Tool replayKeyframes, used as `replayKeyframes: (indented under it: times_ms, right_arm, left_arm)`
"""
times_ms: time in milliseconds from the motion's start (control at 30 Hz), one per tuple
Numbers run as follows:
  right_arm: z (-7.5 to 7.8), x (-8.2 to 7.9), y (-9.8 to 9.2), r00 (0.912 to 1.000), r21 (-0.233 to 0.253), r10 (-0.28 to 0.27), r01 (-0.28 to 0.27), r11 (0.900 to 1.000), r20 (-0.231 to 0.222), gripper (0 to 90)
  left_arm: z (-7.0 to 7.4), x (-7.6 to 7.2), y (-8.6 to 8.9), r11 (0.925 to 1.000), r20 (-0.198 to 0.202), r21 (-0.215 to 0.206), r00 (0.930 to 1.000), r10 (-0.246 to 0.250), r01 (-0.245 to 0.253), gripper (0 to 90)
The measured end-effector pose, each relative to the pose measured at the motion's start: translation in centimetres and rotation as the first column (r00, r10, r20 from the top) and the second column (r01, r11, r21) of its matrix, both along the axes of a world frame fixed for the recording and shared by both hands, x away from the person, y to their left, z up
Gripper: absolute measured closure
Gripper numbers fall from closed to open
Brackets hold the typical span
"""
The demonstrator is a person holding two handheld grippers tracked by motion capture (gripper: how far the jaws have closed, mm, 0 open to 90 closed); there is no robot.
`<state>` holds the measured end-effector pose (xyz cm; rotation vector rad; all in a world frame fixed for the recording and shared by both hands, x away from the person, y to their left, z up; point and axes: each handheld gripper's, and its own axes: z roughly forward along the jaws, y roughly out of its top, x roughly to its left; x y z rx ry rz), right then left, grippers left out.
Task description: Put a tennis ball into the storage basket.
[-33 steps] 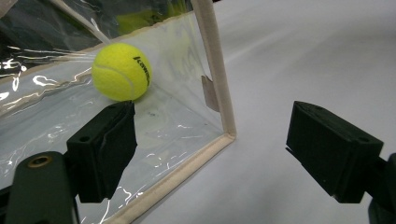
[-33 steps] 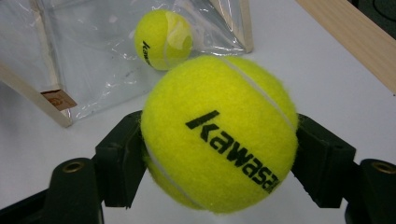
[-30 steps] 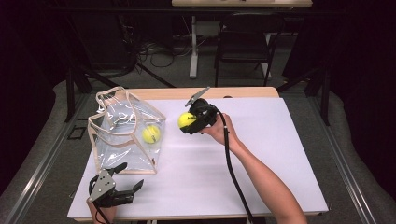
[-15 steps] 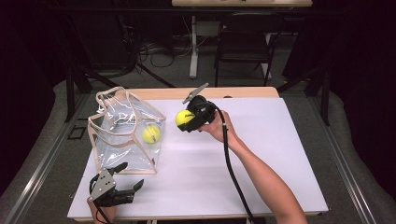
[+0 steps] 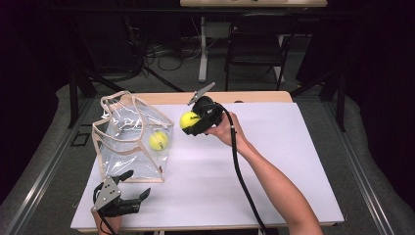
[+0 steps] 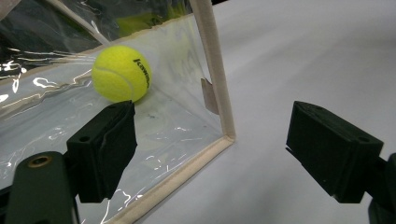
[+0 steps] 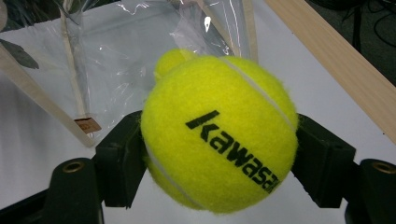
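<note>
The right gripper [image 5: 195, 122] is held above the white table [image 5: 274, 166], just right of the clear bag [image 5: 129, 139], its jaws pinching a yellow tennis ball [image 5: 189, 120]. The right gripper view shows what the high view cannot — black lettering across that ball [image 7: 219, 140] reading "kawasa", the last letters curving out of sight, probably more of the same word. Behind it a sliver of a second ball [image 7: 170, 59] peeks through the plastic.

The second ball [image 5: 158, 140] lies inside the bag, on its floor. The left gripper view brings it close — the second ball [image 6: 121, 73] carries the same black print, too foreshortened to read. The left gripper [image 5: 128, 192] sits at the table's near edge by the bag's front corner, jaws spread wide with nothing between them.
</note>
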<state>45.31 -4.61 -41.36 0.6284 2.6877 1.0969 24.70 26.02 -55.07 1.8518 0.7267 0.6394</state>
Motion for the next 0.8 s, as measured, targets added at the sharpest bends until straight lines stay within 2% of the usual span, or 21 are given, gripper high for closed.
replayKeyframes:
  times_ms: [567,800]
  right_arm:
    - [0.9,0.2,0.5,0.9998,0.008,0.011,-0.011,1.000,0.014,26.2]
    - [1.5,0.3,1.0,0.9996,0.030,0.013,-0.014,0.999,0.023,26.2]
  left_arm:
    - [-0.1,0.1,0.0,1.0000,0.000,-0.001,1.0000,0.000,0.000,16.0]
    - [-0.1,0.0,0.1,1.0000,-0.001,-0.006,1.0000,0.005,-0.005,16.0]
